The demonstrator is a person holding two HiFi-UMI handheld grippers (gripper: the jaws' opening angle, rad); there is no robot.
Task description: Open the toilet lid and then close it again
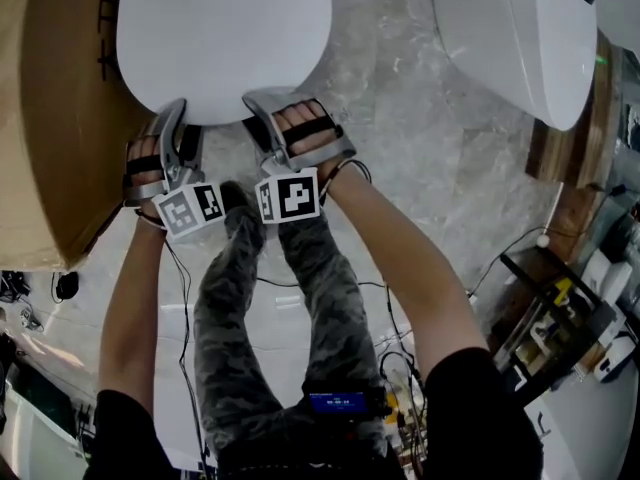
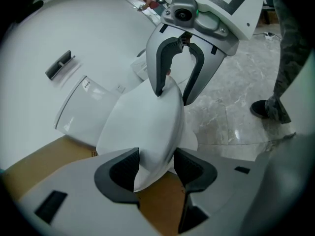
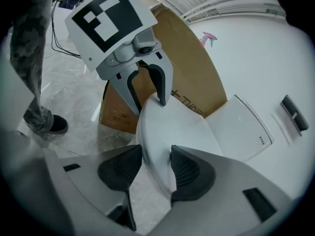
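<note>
The front rim of the white toilet lid (image 1: 225,38), which is lying just beside the cardboard box (image 1: 45,118), is being pinched from both faces by two grippers. The left gripper (image 1: 176,118) is being held on the part of the rim nearer to the box, with its pads pressing on the lid. The right gripper (image 1: 262,108) is being held on the part farther from the box, closed on the rim in the same way.

Two toilets (image 1: 225,38) (image 1: 520,38), two claws (image 1: 180,118) (image 1: 265,113), one cardboard box (image 1: 50,118) and one person (image 1: 230,298).
</note>
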